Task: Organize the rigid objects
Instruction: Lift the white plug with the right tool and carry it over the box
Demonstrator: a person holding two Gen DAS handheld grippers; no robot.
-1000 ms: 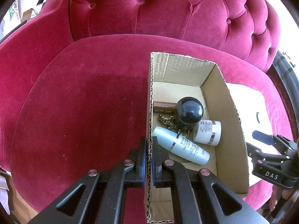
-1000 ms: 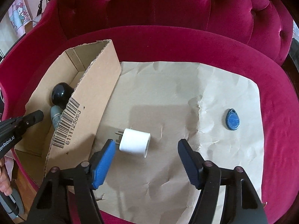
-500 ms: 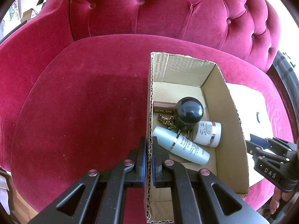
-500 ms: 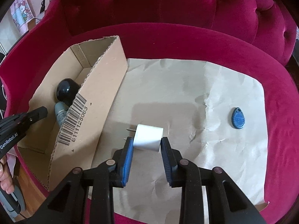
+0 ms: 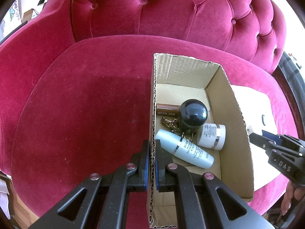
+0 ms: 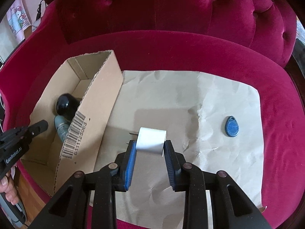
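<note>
Gripping the white plug adapter (image 6: 151, 140) at frame centre, your right tool (image 6: 150, 153) is clamped on it; lift clear over the cardboard box (image 6: 99, 103) wall your left tool (image 5: 152, 164) pinches.

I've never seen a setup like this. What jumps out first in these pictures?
The deep red velvet sofa fills both views. On its seat stands an open cardboard box, its near wall pinched by the left gripper, with a glossy black ball-topped bottle and small cosmetic bottles inside. Beside the box, on crumpled brown paper, the right gripper clamps a white plug adapter, and a blue key fob lies apart to the right.
</note>
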